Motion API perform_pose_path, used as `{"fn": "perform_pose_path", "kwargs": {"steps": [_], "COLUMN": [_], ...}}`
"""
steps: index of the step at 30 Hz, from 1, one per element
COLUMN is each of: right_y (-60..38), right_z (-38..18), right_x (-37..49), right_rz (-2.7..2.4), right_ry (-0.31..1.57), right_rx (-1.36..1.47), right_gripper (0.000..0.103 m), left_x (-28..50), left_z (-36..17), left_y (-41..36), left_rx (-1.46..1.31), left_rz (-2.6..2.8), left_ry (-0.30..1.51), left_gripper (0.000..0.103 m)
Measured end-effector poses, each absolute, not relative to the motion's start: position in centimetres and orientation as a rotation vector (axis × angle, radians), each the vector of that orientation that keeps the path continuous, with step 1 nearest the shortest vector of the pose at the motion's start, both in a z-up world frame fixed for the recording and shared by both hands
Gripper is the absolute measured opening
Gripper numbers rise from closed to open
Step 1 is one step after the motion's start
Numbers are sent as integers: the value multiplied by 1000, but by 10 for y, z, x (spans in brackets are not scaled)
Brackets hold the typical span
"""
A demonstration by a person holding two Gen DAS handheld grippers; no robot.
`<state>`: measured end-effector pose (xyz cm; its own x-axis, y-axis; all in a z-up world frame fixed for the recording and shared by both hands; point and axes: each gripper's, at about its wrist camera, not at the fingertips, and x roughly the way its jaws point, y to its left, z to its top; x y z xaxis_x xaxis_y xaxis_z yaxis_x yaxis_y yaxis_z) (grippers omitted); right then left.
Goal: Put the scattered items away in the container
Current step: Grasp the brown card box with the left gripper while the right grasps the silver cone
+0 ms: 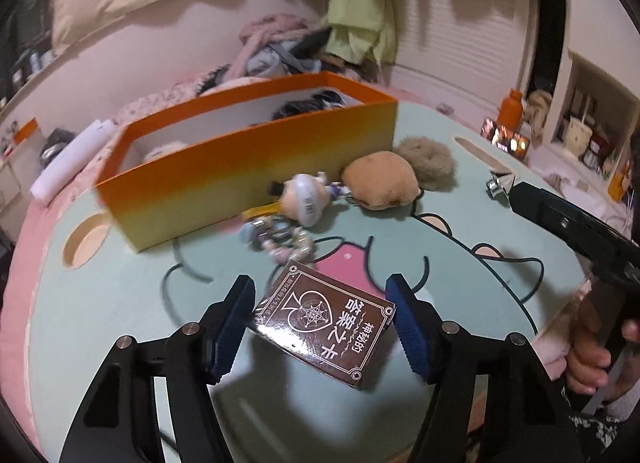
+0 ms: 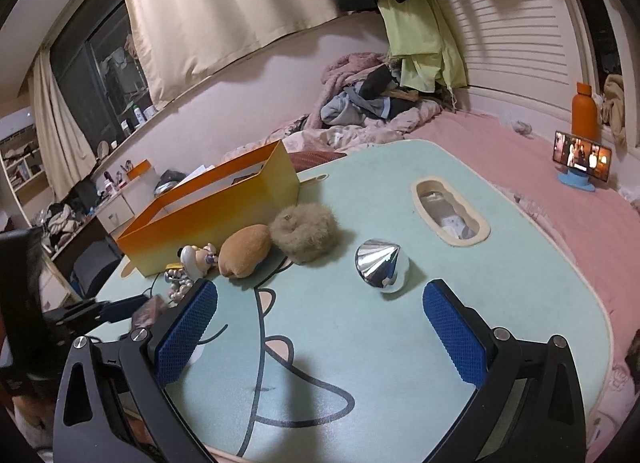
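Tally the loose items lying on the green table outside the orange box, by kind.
Soft plush or fluffy pieces: 2, tan plush, grey-brown fluffy puff
Brown card box: 1
Shiny silver cone: 1
Figurine keychain: 1
Bead string: 1
Total: 6

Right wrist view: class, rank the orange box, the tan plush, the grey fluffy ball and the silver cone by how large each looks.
1. orange box, clearly largest.
2. grey fluffy ball.
3. tan plush and silver cone look alike in size; the cone lies nearer the camera, so I leave these two unranked.
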<state>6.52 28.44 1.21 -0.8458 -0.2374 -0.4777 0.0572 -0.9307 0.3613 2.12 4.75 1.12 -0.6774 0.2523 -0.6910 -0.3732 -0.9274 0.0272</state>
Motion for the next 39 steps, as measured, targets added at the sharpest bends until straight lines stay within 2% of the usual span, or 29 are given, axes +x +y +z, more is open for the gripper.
{"fn": "perform_pose_path", "kwargs": {"steps": [10,14,21,25,27,28,29,30,31,32,39], "right_y": [288,291,271,278,277,277,278,280,280,279,256], "right_z": [36,35,24,16,11,10,8,8,9,9,13], "right_x": [44,37,18,12,10,9,7,6,6,8,28], "right_rz": [-2966,-2955,-2920,-2988,-2986,-2969,-2952,-2934,-2928,-2930,-2808], "right_ry": [-213,-135,19,-44,-15,-16,-24,-53,-64,-53,-101], "right_rx": [879,917,1045,1149,1191,1211,1235,1236,1237,1237,1116], "right_gripper": [102,86,77,74,74,69,56,51,35,32,31], "left_x": [34,36,36,35,35,35,35,35,34,34,34], "left_z": [10,8,10,10,10,10,10,10,10,10,14], "left_y": [-1,1,6,5,6,6,6,6,6,6,2], "left_rx": [-1010,-1003,-1003,-1005,-1008,-1007,-1006,-1006,-1006,-1006,-988], "left_rz": [2674,2670,2670,2670,2668,2667,2668,2668,2669,2668,2677], "left_ry": [58,89,94,85,86,84,84,83,80,75,34], "left_gripper": [67,67,67,67,67,67,67,67,67,67,67]}}
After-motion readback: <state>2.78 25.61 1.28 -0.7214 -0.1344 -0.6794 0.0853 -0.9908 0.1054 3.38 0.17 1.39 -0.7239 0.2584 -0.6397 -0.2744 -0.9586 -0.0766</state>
